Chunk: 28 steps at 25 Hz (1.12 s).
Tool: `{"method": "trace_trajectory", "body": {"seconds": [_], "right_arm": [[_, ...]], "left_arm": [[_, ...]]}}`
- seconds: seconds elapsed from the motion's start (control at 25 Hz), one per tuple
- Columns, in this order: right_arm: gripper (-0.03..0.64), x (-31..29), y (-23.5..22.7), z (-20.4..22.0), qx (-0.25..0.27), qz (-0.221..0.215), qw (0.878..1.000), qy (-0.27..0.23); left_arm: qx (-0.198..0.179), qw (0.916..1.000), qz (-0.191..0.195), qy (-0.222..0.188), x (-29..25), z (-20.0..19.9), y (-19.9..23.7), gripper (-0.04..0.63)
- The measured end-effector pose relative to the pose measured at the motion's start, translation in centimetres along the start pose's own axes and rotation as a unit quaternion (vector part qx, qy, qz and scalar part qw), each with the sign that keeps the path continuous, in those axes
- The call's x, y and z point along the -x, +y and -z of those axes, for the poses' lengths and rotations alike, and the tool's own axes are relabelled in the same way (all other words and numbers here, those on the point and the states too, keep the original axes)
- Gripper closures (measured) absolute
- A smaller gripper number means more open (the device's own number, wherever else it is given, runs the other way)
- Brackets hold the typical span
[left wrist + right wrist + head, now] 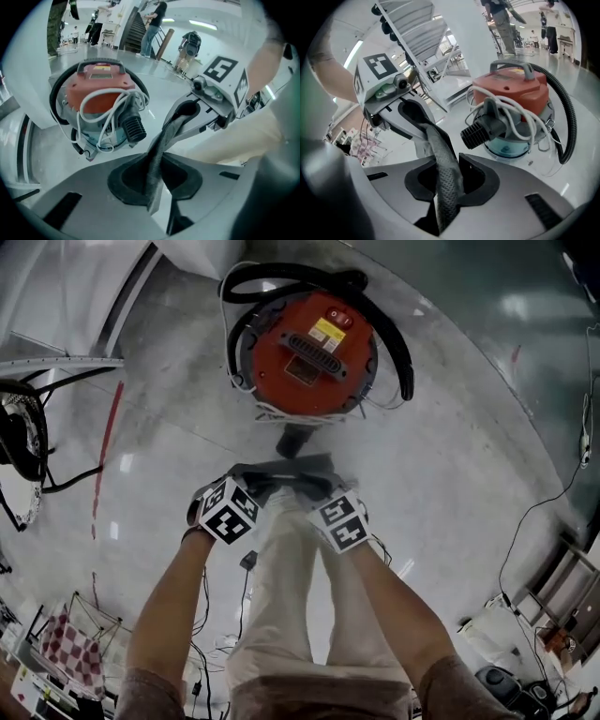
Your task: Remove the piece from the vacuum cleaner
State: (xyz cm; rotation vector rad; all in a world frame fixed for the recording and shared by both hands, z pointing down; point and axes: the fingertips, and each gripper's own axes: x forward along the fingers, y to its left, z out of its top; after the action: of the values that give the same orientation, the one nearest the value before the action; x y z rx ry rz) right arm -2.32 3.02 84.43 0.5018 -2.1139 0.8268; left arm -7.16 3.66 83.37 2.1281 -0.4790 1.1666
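Left gripper: jaws narrow, pinched on one end of a grey mesh piece.
Right gripper: jaws narrow too, clamped on the other end of the same piece.
Grey mesh piece: a limp strip stretched in the air between the two grippers, above the person's legs and apart from the vacuum cleaner.
Vacuum cleaner: round, with an orange-red top, standing on the pale floor just ahead of the grippers.
Ribbed black port: sticks out of the vacuum cleaner's side towards the grippers.
Hose: black, curling round the body.
White cable: looped loosely over the front.
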Motion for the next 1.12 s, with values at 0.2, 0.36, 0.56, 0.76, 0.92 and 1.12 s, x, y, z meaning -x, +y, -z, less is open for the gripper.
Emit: {"method": "trace_trajectory", "body": {"seconds": [0.2,0.36,0.56,0.76,0.92,1.12], "right_arm": [[0.552,6.0,1.2,-3.1,-0.004,0.001,1.0,-0.025],[0.552,12.3,2.6,-6.1,0.012,-0.006,0.999,-0.036],[0.551,20.3,3.4,-11.7,0.03,-0.006,0.997,-0.064],[0.551,27.2,4.9,-18.3,0.06,-0.002,0.992,-0.113],[0.549,33.1,6.6,-22.3,0.093,0.005,0.985,-0.142],[0.54,39.1,8.9,-26.7,0.097,-0.017,0.982,-0.164]], "left_arm": [[0.0,0.9997,-0.006,-0.023,4.8,-3.8,-2.9,0.531],[-0.005,0.9989,-0.015,-0.043,9.8,-7.6,-5.9,0.531],[-0.002,0.9949,-0.037,-0.093,16.9,-14.0,-8.2,0.526],[-0.031,0.9876,-0.074,-0.135,24.8,-19.7,-9.4,0.526],[-0.055,0.9824,-0.078,-0.161,30.5,-23.3,-11.7,0.526],[-0.092,0.9729,-0.067,-0.201,37.1,-27.3,-14.0,0.523]]}}
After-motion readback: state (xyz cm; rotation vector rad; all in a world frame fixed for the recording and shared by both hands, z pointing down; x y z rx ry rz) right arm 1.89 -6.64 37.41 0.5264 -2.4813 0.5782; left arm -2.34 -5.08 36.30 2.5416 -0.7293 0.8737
